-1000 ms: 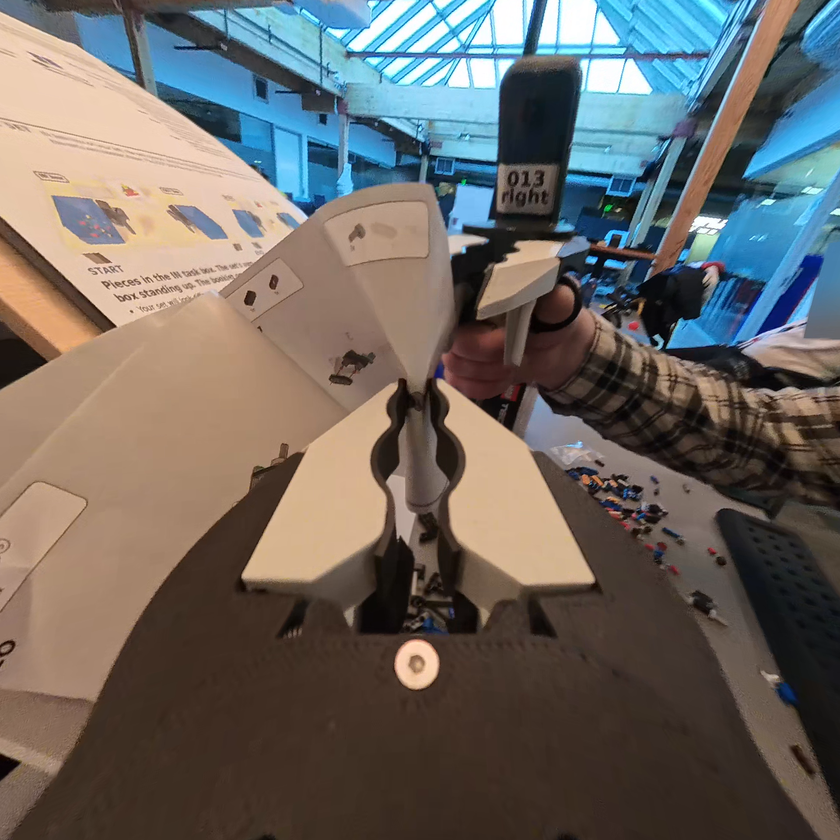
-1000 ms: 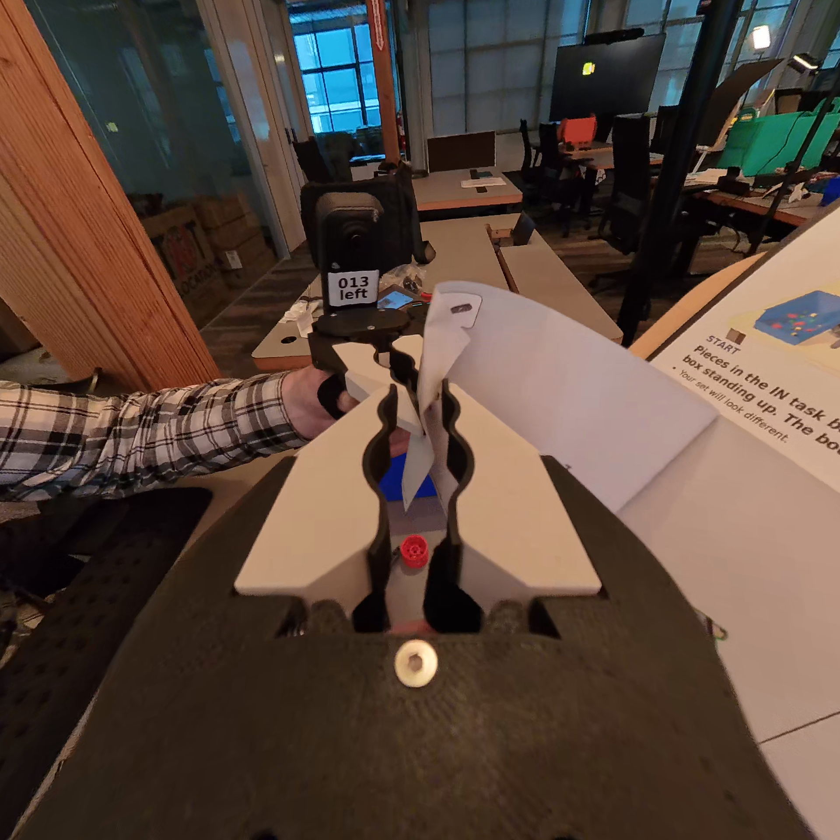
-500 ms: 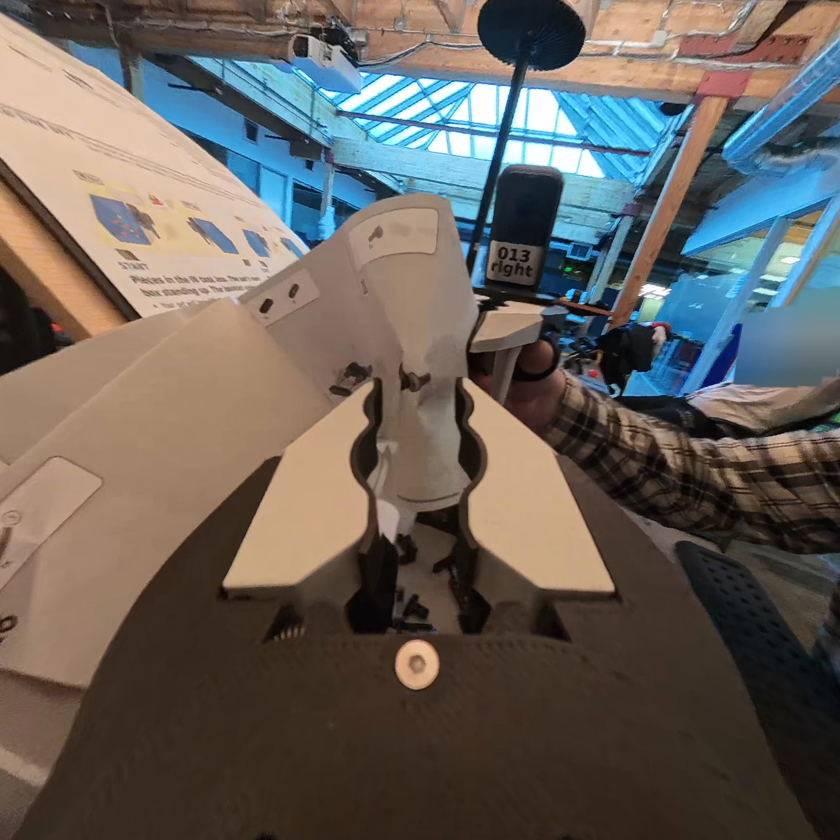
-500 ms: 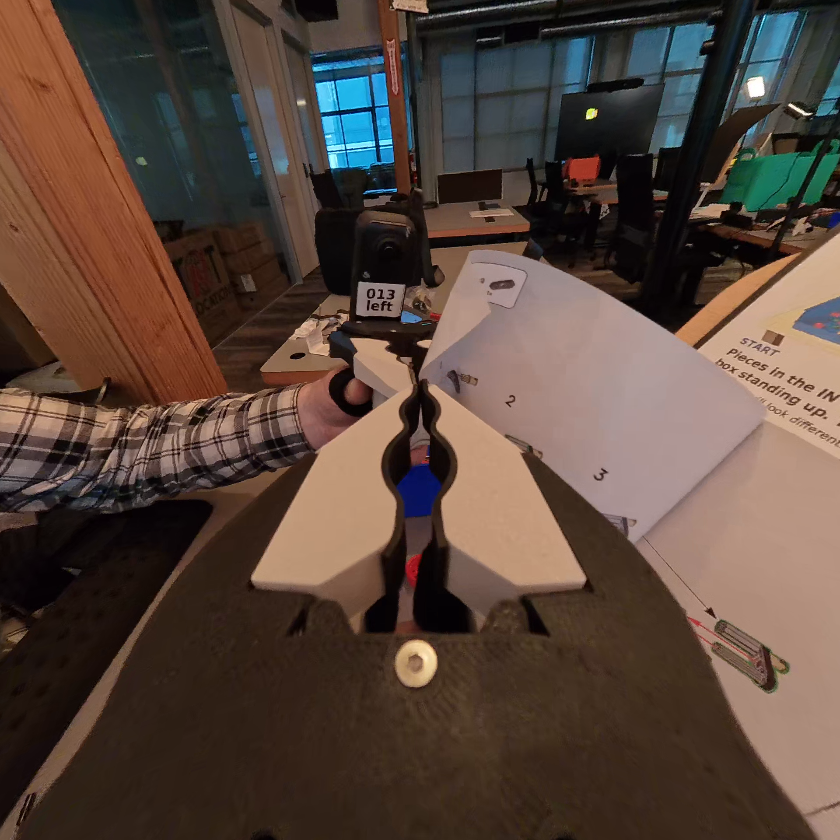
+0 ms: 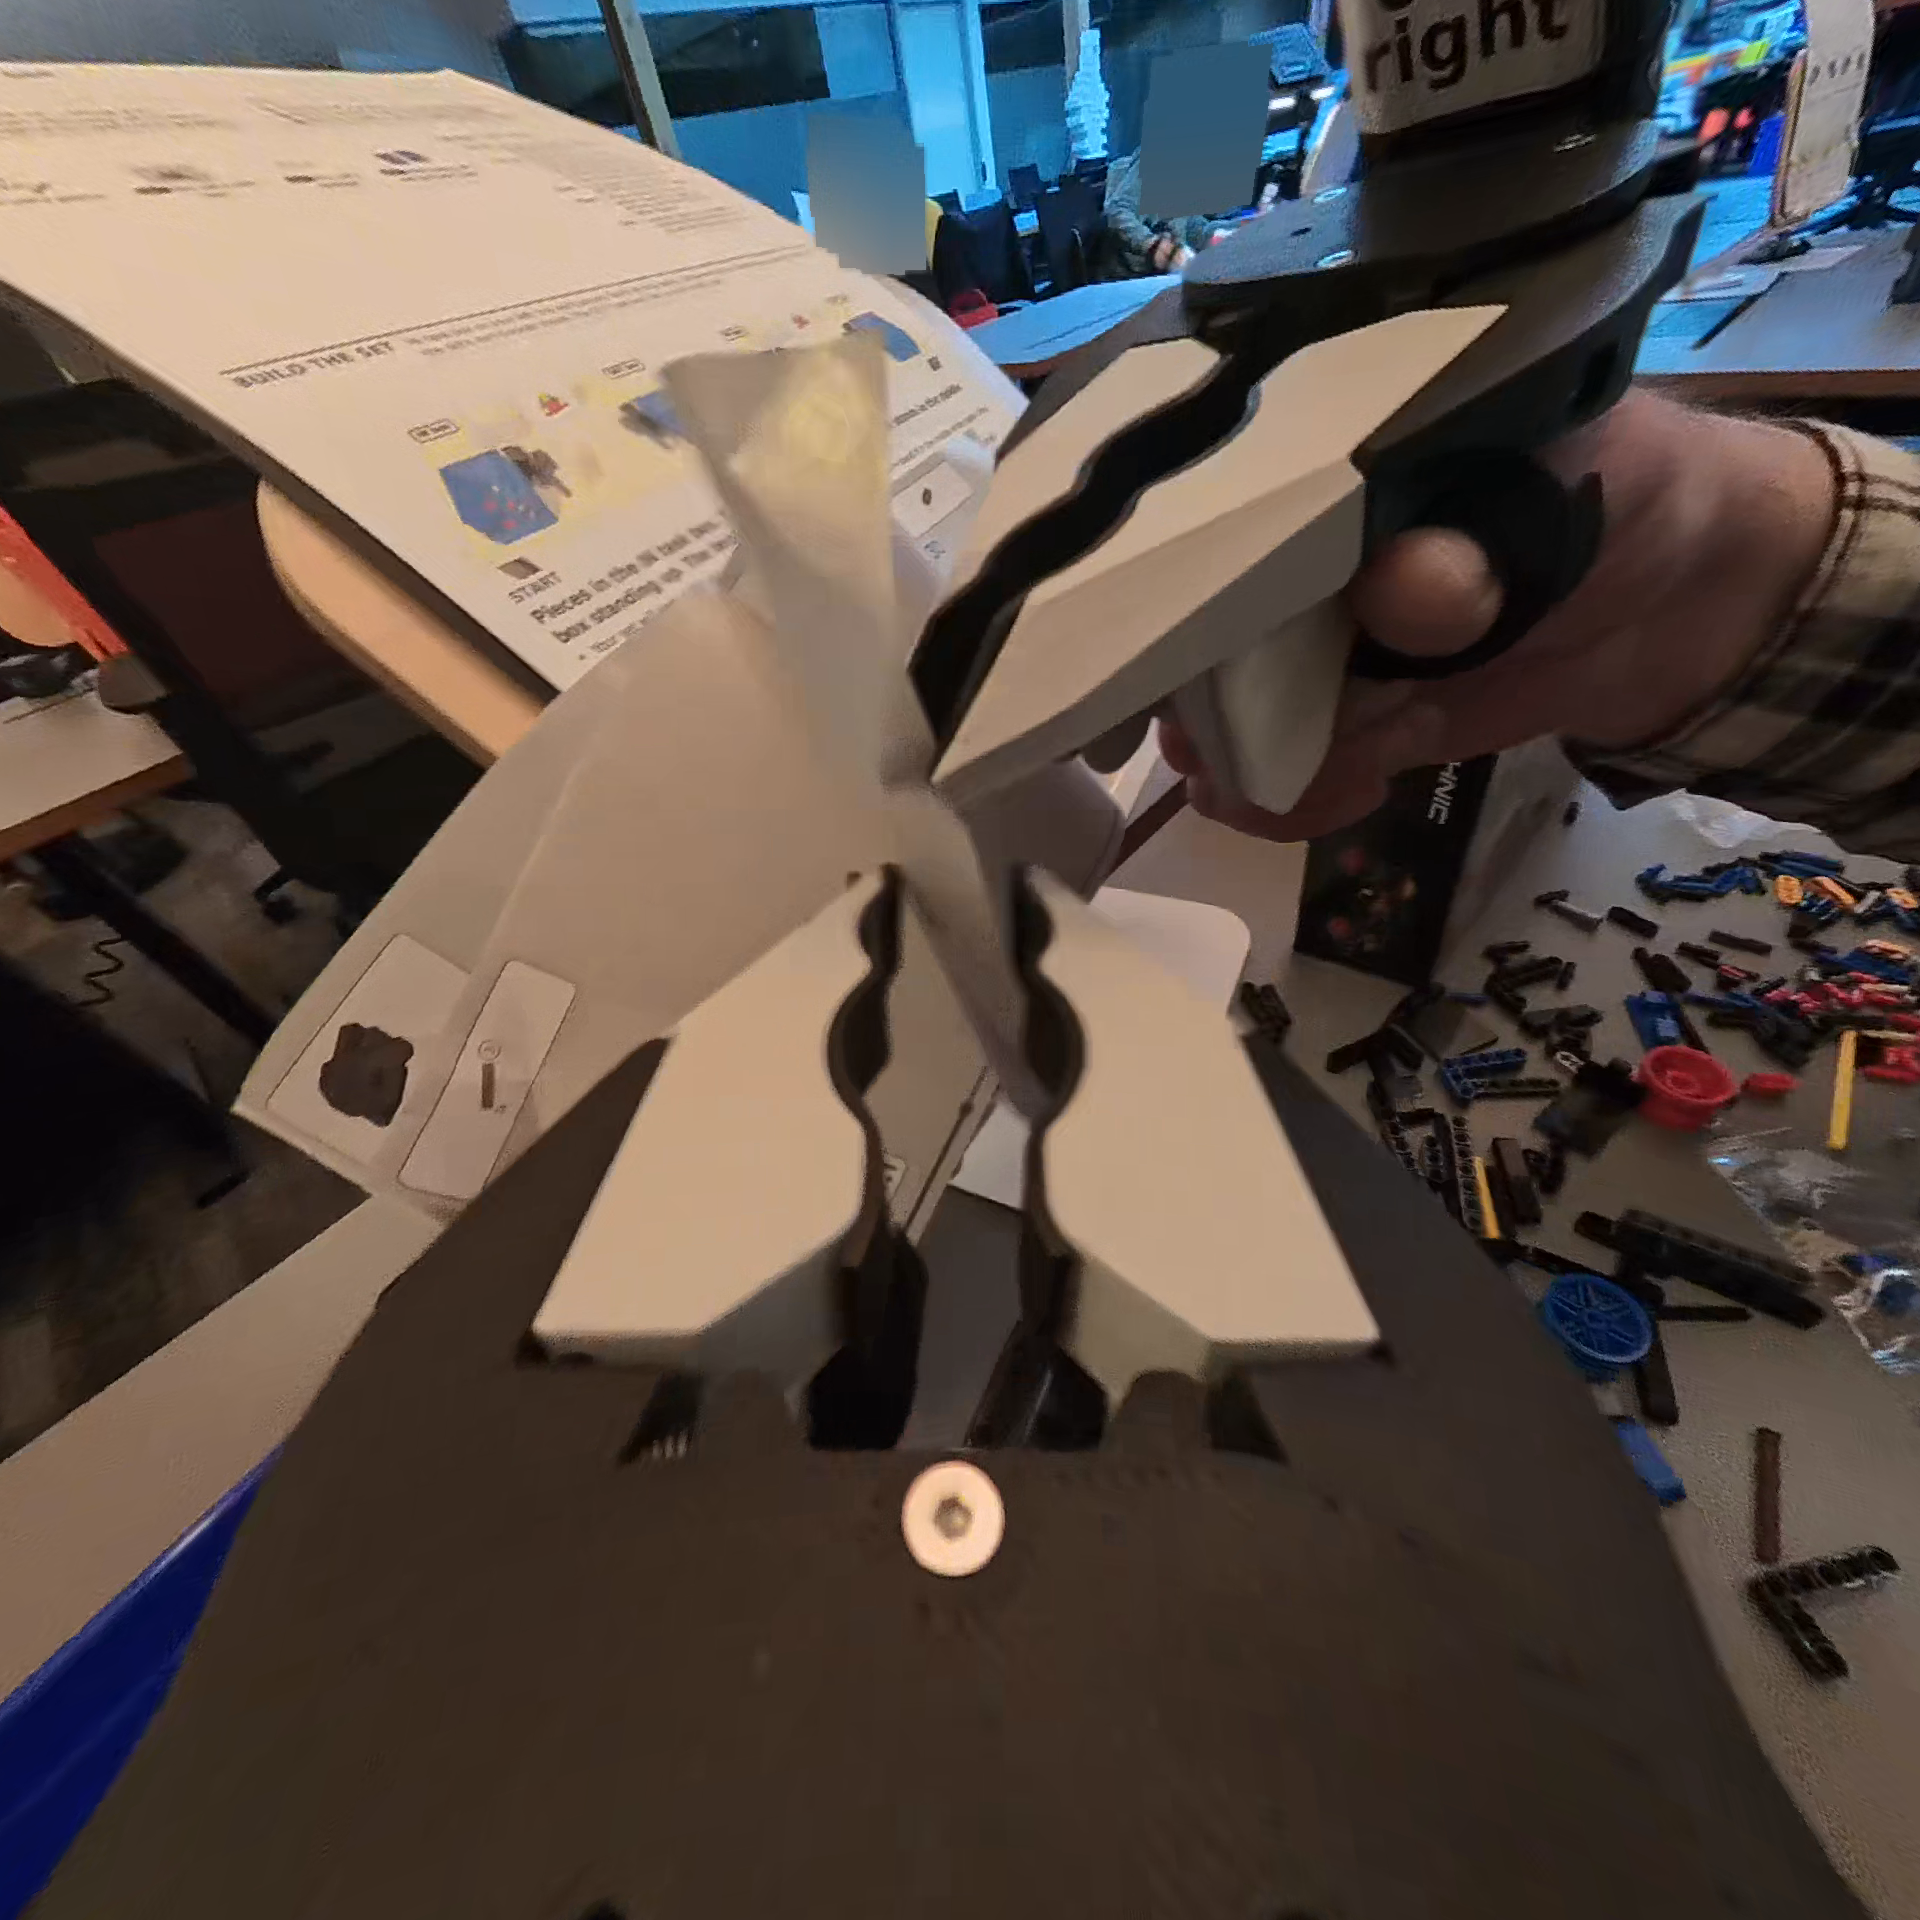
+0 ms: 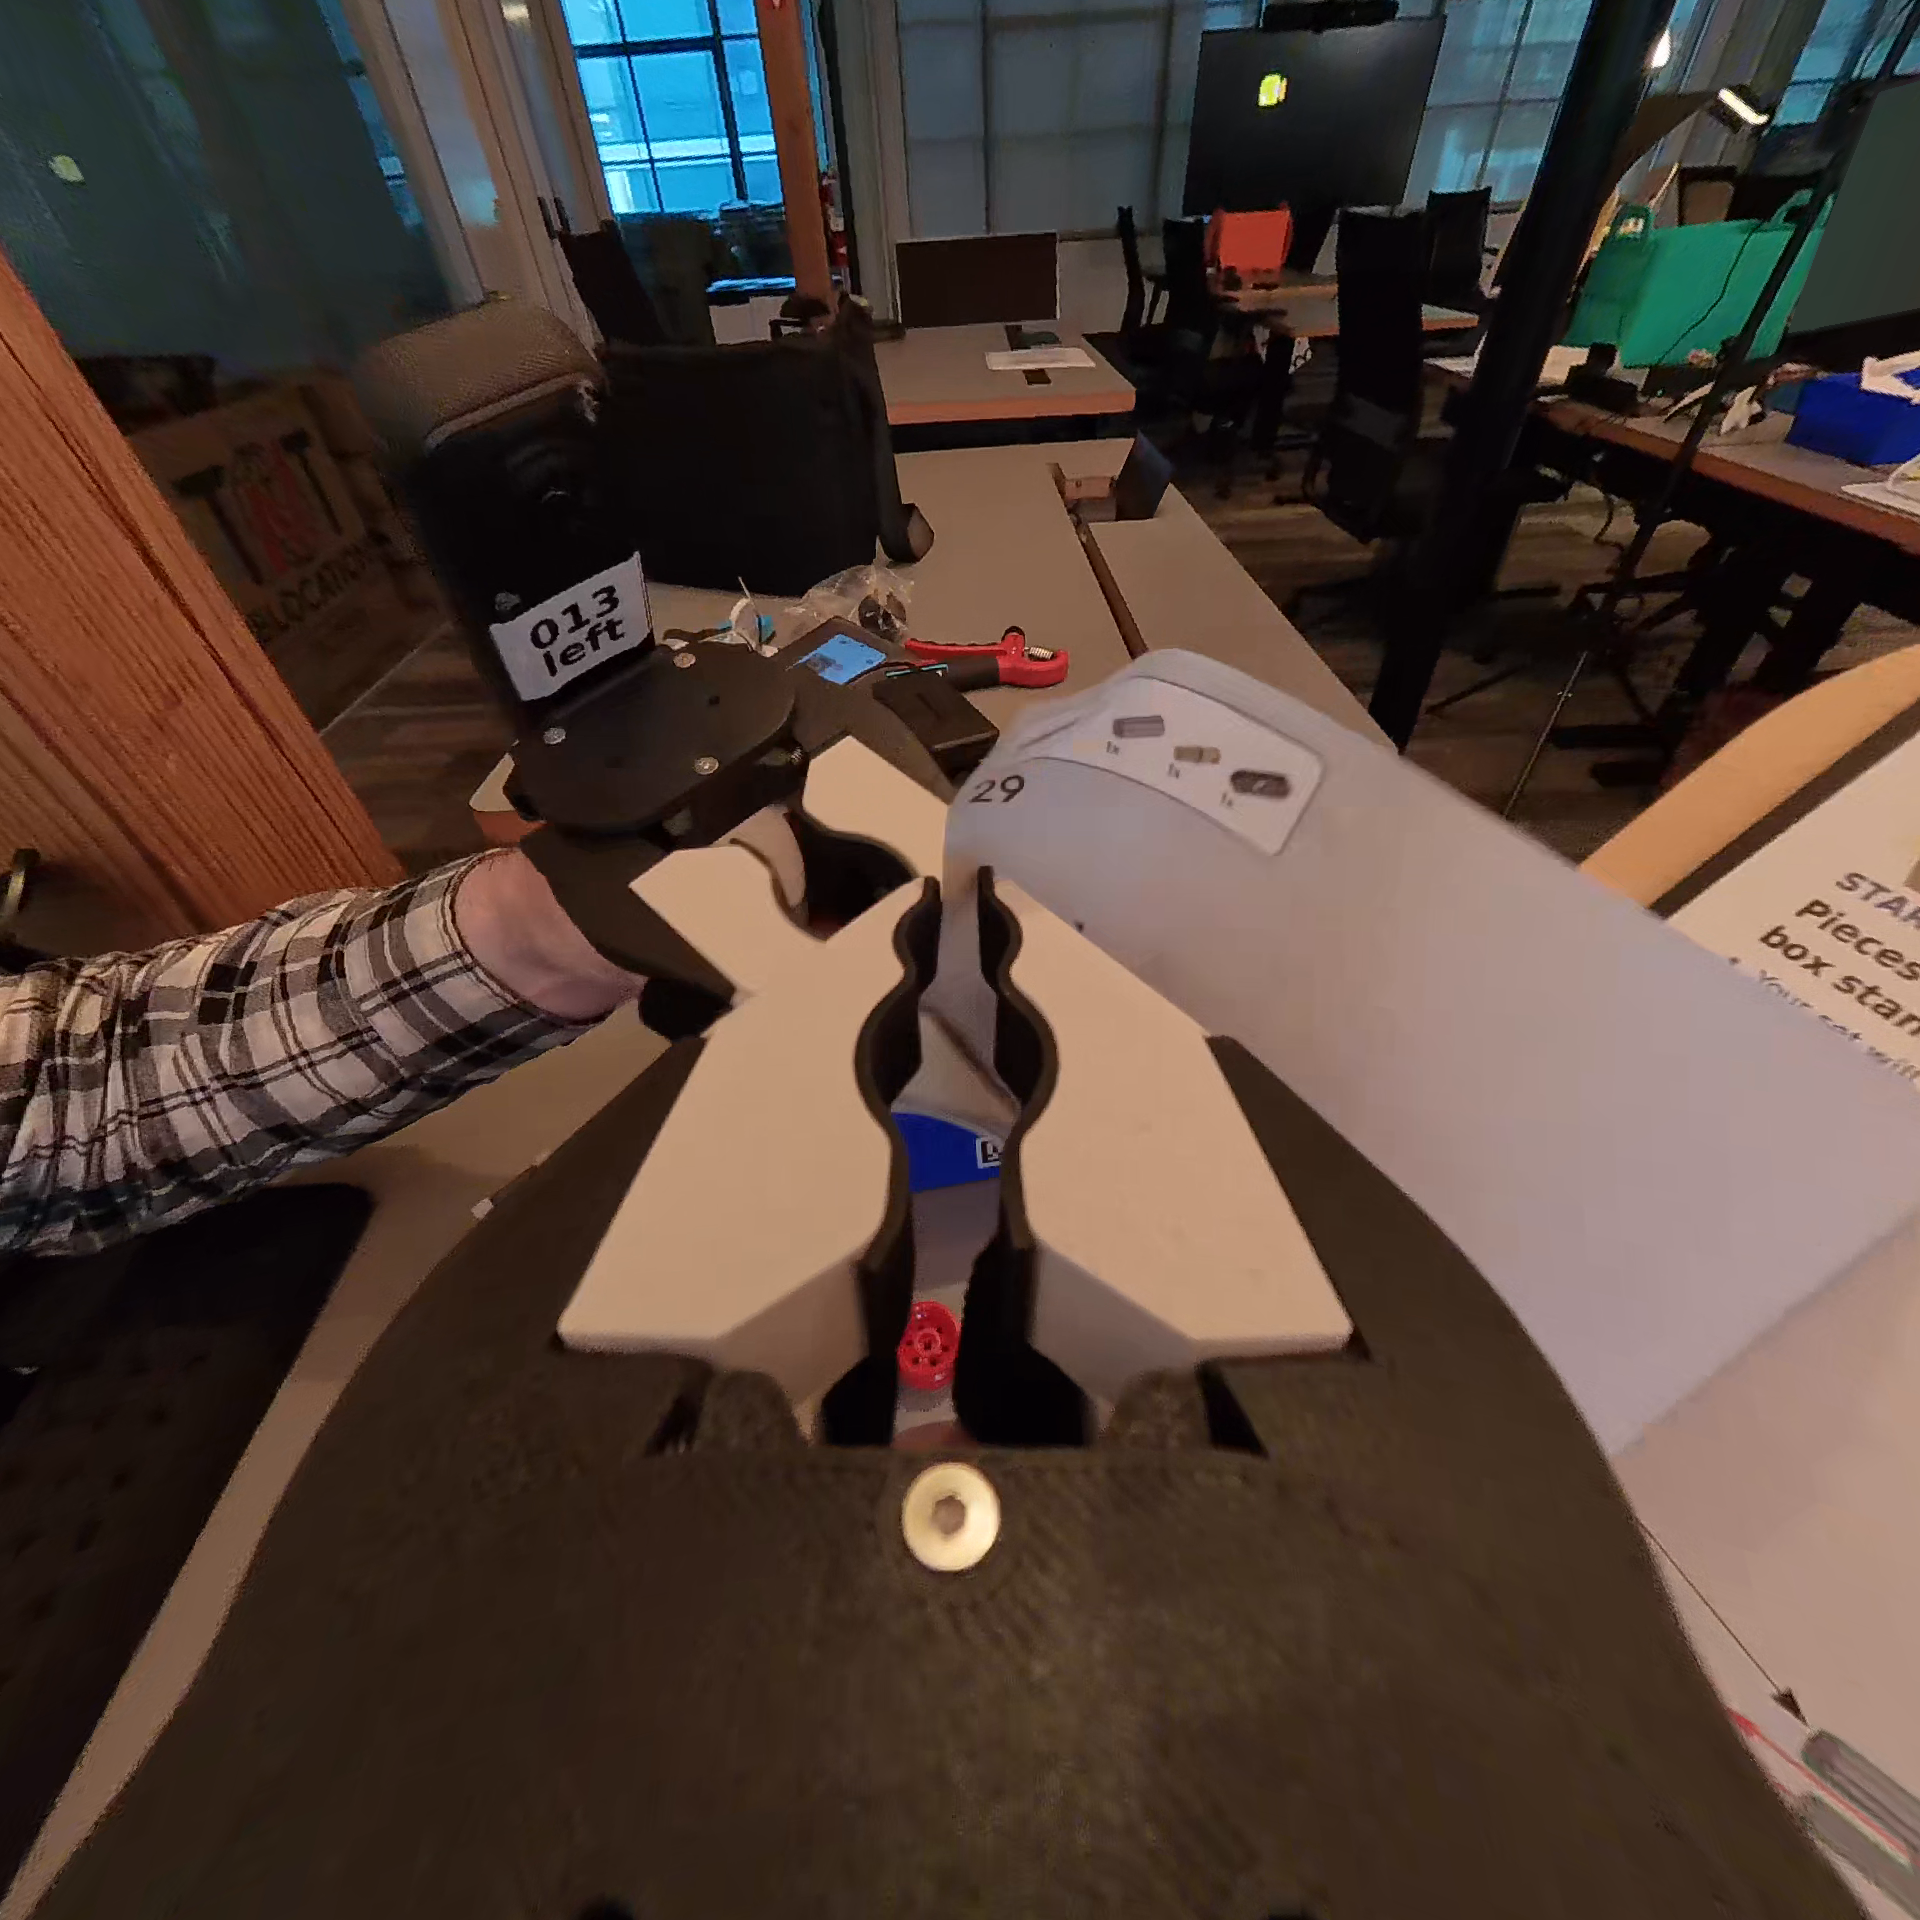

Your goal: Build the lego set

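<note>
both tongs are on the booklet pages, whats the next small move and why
Probably lay the gripped page flat. The right tongs pinch the curled instruction booklet page while the left tongs are open around a page edge, and the lego pieces lie unbuilt on the table.

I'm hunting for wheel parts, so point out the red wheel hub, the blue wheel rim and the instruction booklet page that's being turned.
red wheel hub (image 5: 1682, 1087): left wrist view, on its round top face.
blue wheel rim (image 5: 1596, 1327): left wrist view, on its spoked centre.
instruction booklet page (image 6: 1382, 997): right wrist view, on the curled page's blank middle.

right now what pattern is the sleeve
Black-and-white plaid sleeve, clearest in the right wrist view.
</note>
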Motion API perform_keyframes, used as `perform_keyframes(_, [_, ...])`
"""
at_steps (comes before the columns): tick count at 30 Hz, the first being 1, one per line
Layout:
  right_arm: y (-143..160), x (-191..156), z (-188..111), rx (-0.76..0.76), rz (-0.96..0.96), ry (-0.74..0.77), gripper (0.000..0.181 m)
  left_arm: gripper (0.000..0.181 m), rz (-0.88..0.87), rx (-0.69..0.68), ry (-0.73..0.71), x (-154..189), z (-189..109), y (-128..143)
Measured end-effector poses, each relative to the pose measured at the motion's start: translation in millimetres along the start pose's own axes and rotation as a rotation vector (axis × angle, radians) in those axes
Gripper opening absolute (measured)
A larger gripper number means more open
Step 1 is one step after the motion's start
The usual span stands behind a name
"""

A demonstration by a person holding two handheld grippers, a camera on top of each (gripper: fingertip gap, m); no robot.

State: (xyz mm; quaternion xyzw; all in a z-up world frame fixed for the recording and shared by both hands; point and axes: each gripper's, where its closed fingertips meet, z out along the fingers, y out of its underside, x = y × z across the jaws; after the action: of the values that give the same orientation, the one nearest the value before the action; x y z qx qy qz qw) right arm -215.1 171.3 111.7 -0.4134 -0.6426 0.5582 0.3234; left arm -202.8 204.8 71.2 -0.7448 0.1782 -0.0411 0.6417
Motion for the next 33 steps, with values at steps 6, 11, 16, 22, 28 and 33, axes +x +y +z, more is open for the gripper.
perform_keyframes(6, [4,3,-3,-0.014,-0.006,0.019,0.018,0.0,-0.147,0.062,0.09,-6,-9,4])
perform_keyframes(11, [18,10,-18,-0.09,-0.126,0.098,0.019,0.0,-0.326,0.148,0.19,-21,-20,4])
perform_keyframes(16, [36,14,-25,-0.201,-0.249,0.143,0.019,0.0,-0.405,0.176,0.228,-31,-28,5])
perform_keyframes(22, [76,17,-25,-0.45,-0.55,0.185,0.025,0.0,-0.396,0.122,0.146,-49,-29,15])
perform_keyframes(28, [120,36,-18,-0.753,-0.832,0.248,0.026,0.0,-0.372,0.065,0.052,-66,-25,23])
perform_keyframes(33, [127,47,-15,-0.797,-0.91,0.288,0.0,0.0,-0.372,0.012,0.016,-77,-20,39])
